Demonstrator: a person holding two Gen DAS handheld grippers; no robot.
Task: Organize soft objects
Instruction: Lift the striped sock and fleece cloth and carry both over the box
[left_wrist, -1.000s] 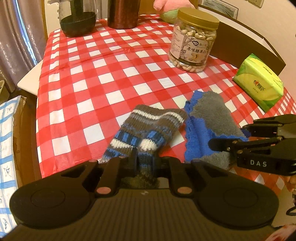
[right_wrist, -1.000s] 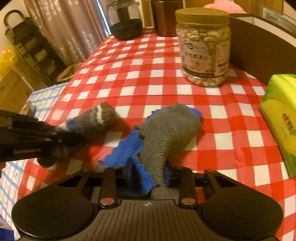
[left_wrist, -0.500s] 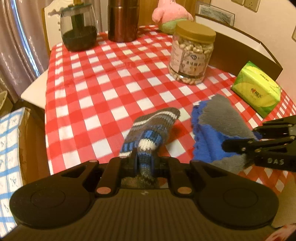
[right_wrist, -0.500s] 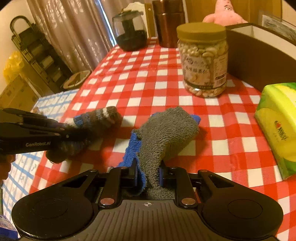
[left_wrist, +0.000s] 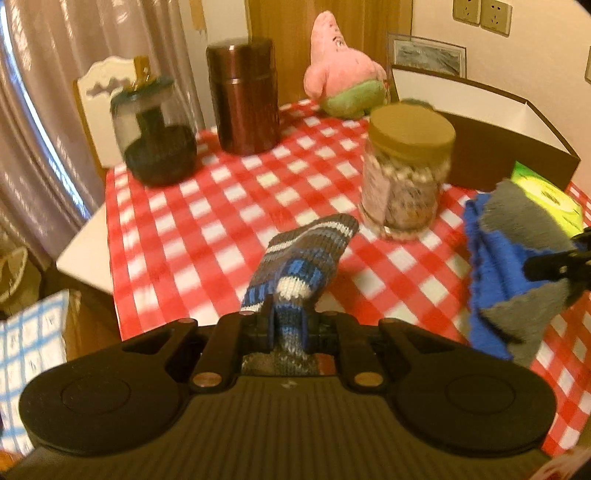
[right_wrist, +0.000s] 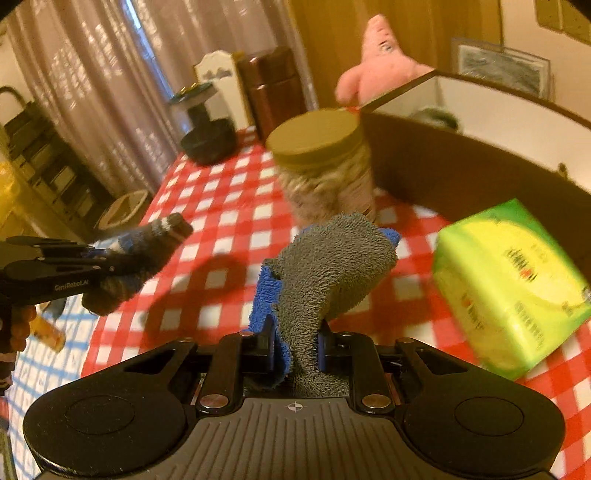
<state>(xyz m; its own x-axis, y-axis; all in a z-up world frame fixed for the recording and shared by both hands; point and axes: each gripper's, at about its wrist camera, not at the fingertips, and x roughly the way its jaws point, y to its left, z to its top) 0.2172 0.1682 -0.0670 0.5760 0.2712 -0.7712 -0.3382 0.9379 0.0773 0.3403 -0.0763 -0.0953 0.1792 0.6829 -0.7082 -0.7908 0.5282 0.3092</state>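
Left tongs (left_wrist: 286, 326) nearly closed, pinching striped knit sock (left_wrist: 301, 254); right tongs (right_wrist: 295, 345) clamped narrowly on grey-blue terry sock (right_wrist: 328, 269), its jaws just closing.

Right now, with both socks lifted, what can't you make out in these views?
- Box contents: its near wall hides all but a grey-green scrap, right view.
- Jar label: blurred, both views.
- Striped sock cuff: hidden behind the left gripper.
- Grey sock lower end: hidden under the right gripper.
- Tissue pack: mostly behind the grey sock, left view.
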